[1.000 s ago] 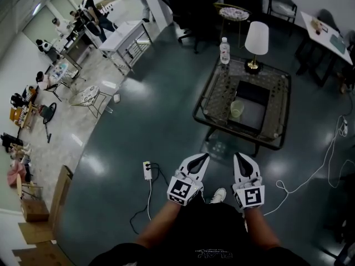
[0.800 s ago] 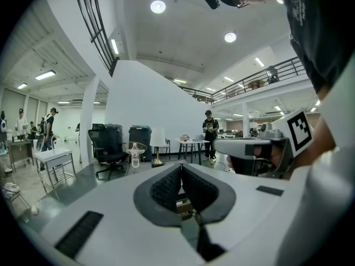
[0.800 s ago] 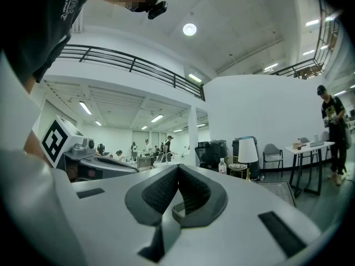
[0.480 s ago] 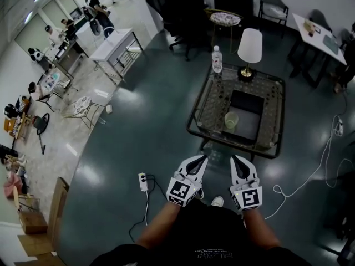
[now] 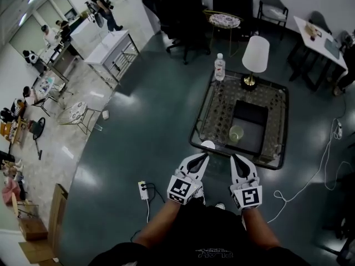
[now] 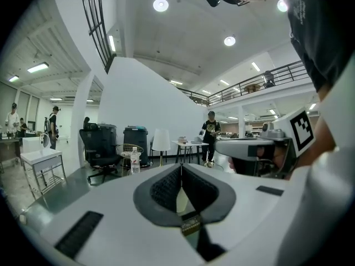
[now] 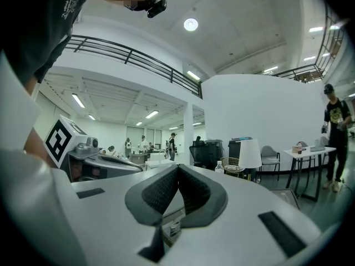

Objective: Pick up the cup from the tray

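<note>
Ahead: cup (image 5: 236, 133) on tray (image 5: 252, 115), lamp (image 5: 255, 53), bottle (image 5: 220, 68) behind; left gripper (image 5: 203, 156), right gripper (image 5: 234, 157) closed, empty.

Location type: a large, double-height, open-plan lab or office hall.

Indicators:
- A polished grey-green floor (image 5: 138, 121) runs through the whole space.
- A railed mezzanine (image 7: 127, 51) overlooks it, under recessed ceiling lights (image 6: 161, 5).
- At the far left, several people (image 5: 101, 1) stand or sit around white work tables (image 5: 113, 46).
- A lounge corner holds a glass coffee table (image 5: 213, 112) with a table lamp (image 5: 256, 51) and a water bottle (image 5: 220, 68). Black office chairs (image 5: 186, 15) stand behind it.
- A power strip (image 5: 143, 189) and loose white cables (image 5: 324, 158) lie on the floor.
- Cardboard boxes (image 5: 32, 229) sit at the left edge.
</note>
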A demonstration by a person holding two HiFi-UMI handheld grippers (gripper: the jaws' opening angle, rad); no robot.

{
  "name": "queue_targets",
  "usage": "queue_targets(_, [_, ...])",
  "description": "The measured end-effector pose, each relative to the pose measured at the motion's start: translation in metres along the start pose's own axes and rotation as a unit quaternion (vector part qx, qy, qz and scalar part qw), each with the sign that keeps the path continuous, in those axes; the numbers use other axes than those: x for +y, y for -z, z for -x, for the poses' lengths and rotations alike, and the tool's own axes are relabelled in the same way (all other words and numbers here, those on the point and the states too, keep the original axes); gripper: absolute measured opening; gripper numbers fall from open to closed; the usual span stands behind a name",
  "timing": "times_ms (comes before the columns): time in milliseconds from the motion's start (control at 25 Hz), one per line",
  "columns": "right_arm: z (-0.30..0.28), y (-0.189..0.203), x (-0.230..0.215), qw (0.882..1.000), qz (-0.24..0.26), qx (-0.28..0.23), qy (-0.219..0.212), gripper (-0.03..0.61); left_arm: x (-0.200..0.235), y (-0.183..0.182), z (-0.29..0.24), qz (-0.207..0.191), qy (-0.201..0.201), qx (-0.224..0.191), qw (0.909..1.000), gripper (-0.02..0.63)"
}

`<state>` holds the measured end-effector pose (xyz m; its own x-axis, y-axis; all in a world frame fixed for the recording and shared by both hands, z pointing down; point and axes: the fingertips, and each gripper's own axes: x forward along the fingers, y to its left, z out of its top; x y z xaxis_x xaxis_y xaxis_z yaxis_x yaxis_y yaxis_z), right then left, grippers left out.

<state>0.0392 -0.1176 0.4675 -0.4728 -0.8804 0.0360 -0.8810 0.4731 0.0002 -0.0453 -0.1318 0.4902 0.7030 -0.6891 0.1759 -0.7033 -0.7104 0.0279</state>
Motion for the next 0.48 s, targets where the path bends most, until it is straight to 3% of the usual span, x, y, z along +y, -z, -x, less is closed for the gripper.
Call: queue_targets(480, [-0.064,0.005,-0.008,0.999,0.001,0.018,0.043,0.01,0.059,0.002,-0.033,0.011,0.049,0.002,0.9987,0.011])
